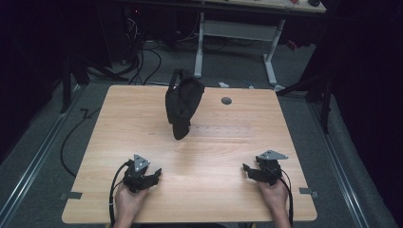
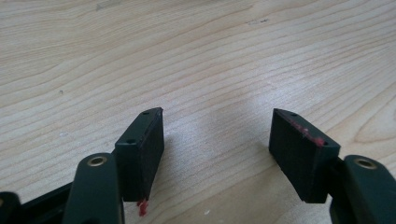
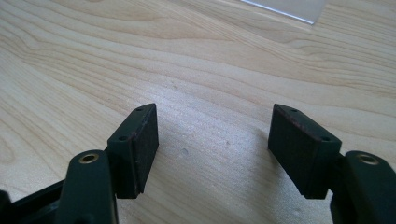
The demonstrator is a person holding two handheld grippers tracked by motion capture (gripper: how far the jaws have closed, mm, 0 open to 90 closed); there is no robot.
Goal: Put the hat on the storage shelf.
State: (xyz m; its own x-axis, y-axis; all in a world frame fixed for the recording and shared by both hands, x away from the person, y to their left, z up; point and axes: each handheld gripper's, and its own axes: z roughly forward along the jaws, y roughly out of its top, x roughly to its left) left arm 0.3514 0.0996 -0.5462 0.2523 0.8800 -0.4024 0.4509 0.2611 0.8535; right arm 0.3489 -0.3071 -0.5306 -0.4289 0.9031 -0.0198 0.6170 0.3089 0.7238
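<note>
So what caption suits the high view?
Two open grippers, left and right, rest near a black bag on the table.

Bag (image 1: pixel 181 108) on the bench (image 1: pixel 214 190), near the middle of its far edge. The 2 tongs at the near edge: left tongs (image 1: pixel 153 175) toward the near-left corner, right tongs (image 1: pixel 248 170) toward the near-right corner, well apart.

A matt black cloth bag (image 1: pixel 182 107) lies on the smooth, pale wood-grain table (image 1: pixel 214 156).
</note>
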